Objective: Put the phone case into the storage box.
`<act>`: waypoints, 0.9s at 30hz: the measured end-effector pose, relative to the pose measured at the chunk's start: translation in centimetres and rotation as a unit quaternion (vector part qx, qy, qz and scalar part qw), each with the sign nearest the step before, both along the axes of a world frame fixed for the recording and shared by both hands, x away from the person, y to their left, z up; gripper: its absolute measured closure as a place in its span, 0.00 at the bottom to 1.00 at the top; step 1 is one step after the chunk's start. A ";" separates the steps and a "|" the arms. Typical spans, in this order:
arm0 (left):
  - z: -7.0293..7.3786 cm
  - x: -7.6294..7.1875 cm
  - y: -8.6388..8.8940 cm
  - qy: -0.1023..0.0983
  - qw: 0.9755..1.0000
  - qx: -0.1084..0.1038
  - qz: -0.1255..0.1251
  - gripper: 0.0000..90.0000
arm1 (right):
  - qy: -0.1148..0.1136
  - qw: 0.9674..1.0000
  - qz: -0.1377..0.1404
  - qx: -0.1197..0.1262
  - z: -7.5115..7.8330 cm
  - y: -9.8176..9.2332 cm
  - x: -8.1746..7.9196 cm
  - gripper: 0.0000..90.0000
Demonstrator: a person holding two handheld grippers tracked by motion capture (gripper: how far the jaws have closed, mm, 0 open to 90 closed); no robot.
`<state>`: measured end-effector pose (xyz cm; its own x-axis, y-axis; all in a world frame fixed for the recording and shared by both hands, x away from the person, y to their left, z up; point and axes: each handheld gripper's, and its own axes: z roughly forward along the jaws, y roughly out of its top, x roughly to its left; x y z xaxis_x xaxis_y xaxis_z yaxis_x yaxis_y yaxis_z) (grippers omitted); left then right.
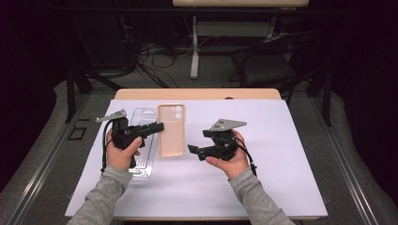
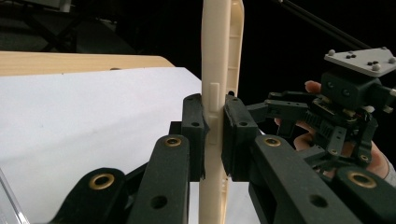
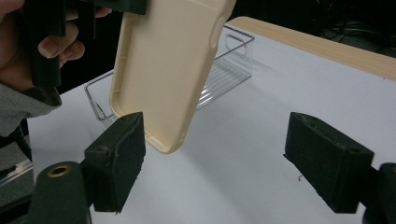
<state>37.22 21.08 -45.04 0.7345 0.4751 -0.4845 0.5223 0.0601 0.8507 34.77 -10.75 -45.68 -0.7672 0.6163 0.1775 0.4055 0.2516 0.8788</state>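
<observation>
Handoff tip for the beige soft-plastic phone case (image 1: 171,130)
Left gripper (image 2: 214,135) jaws are clamped on its edge; right gripper (image 3: 224,158) jaws are apart, so centre the bottom corner before squeezing.

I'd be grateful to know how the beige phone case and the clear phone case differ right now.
The beige phone case is opaque and clamped by its edge in the left gripper; the clear phone case is see-through, lying on the white sheet, ungripped. The beige phone case is lifted and tilted; the clear phone case lies flat. Both are similarly shaped.
</observation>
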 end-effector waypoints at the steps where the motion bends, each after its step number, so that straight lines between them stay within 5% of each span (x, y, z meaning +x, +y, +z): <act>1: 0.0 0.0 0.0 -0.004 1.000 0.001 0.000 0.90 | 0.001 1.000 0.000 0.000 -0.1 0.0 0.1 0.24; 27: -0.5 -0.9 -1.8 -0.021 1.000 0.007 -0.018 0.90 | -0.002 0.999 0.016 0.027 -0.5 0.0 -0.1 0.44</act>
